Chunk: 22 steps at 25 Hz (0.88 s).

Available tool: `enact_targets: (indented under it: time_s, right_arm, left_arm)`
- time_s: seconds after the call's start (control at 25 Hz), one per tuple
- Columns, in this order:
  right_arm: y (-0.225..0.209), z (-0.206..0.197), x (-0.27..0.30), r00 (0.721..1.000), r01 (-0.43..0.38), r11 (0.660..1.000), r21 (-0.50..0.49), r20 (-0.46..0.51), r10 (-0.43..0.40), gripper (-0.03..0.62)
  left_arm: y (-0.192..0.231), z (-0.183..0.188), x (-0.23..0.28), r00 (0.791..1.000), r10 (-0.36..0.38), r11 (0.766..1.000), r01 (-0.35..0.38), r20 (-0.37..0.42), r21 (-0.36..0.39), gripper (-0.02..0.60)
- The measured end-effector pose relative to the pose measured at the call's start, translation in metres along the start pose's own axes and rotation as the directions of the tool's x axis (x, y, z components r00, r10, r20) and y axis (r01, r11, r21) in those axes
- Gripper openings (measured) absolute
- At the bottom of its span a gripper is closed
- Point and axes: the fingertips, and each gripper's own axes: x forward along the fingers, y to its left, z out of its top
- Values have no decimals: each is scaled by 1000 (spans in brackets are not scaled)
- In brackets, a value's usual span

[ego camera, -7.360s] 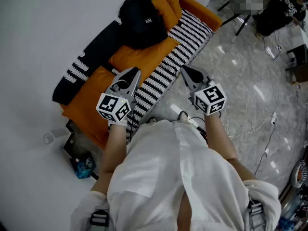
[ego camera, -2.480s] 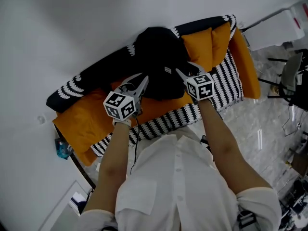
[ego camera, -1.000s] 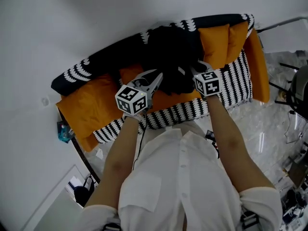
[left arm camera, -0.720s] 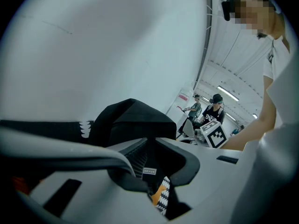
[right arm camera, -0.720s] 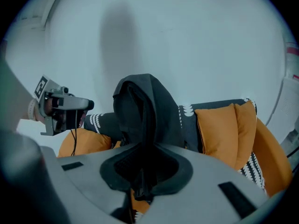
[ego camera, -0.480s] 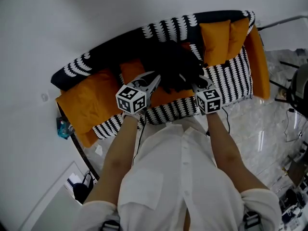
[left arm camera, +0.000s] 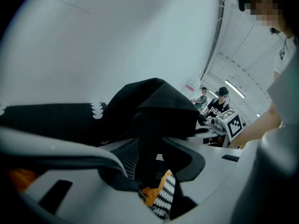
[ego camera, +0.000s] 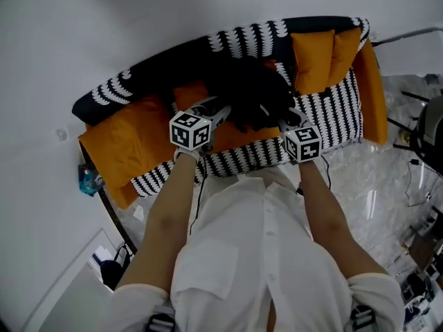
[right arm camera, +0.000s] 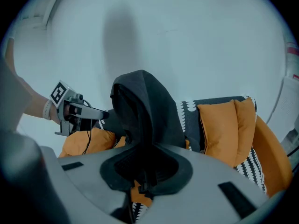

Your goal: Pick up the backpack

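On sofa (ego camera: pixel 336 116), mid-seat: black backpack (ego camera: pixel 252 97), standing upright against the backrest, between orange cushions (ego camera: pixel 124 140). Sofa cover is black with white stripes and scallops. Pale wall (ego camera: pixel 104 33) behind, glossy stone floor (ego camera: pixel 387 185) to the right.

Person stands at the sofa's front edge, white shirt, both forearms reaching over the seat toward the backpack.

Right hand-held gripper (right arm camera: pixel 142 181): jaws drawn together on dark backpack fabric. Right gripper view shows the material pinched in the throat of the jaws, with the bag rising above them to a rounded peak. Grip sits on the bag's right side as seen from the head view. Whether the base is clear of the seat cannot be told.

Left hand-held gripper (left arm camera: pixel 156 174): jaws have just been opening and now stand apart. A black strap (left arm camera: pixel 147 143) of the backpack hangs down between them, a small pale tag on it. Pads are not pressing on it: orange cushion and striped cover show through the gap beside the strap. This gripper is at the bag's left side, just beside it.

Each gripper shows in the other's view, marker cube outward, one on either side of the bag.

Far background of the left gripper view: two people in a bright room, too small to describe further.
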Motion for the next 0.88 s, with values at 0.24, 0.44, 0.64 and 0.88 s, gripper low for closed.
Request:
enact_targets:
  time_s: [0.24,0.44,0.64,0.88]
  right_arm:
    - [8,-6,-4,1000,-17,1000,-23,-17,17,57]
    - [14,-12,-9,999,-44,998,-34,-23,43,57]
    - [16,-14,-11,998,-57,998,-41,-30,56,57]
    - [15,-15,-9,998,-61,997,-49,-36,60,57]
  left_arm:
    - [21,4,16,993,102,979,-91,-54,184,259]
    - [25,4,22,983,153,929,-106,-106,356,298]
    - [14,-3,32,976,124,887,-27,-182,462,298]
    - [2,3,44,974,108,857,10,-198,515,293]
